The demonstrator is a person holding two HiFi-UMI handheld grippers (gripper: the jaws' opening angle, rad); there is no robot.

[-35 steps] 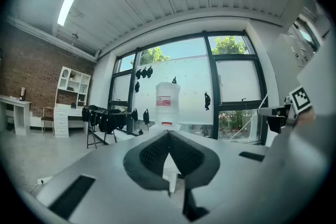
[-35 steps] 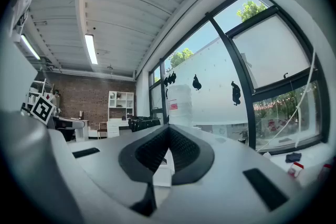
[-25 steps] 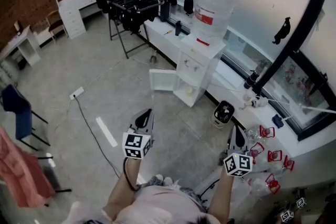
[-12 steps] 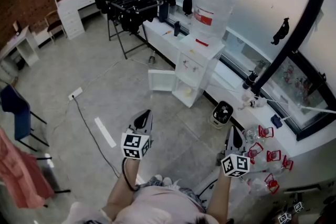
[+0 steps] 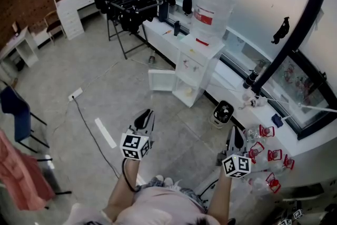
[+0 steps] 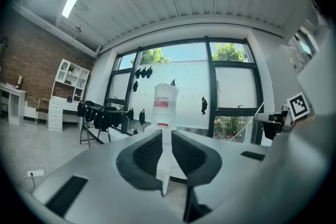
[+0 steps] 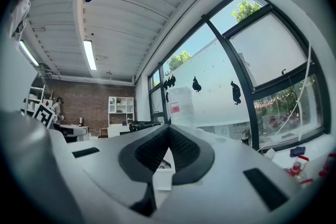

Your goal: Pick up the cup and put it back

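I see no cup for certain; a small pale thing (image 5: 188, 91) sits in the open lower compartment of the white water dispenser (image 5: 197, 60), too small to identify. Its door (image 5: 162, 80) hangs open to the left. The big clear bottle (image 5: 211, 5) stands on top, also visible in both gripper views (image 6: 166, 102) (image 7: 180, 105). My left gripper (image 5: 147, 113) (image 6: 167, 136) points level at the dispenser from well short of it; its jaws have just parted by a thin slit, nothing between them. The right gripper (image 5: 235, 131) (image 7: 169, 131) is alongside, pads together and empty.
A black drying rack (image 5: 126, 5) stands behind the dispenser to the left. A small black appliance (image 5: 224, 112) sits on the floor by the window ledge. Several red-labelled bottles (image 5: 268, 155) lie at the right. A power strip and cable (image 5: 77, 94) cross the floor on the left.
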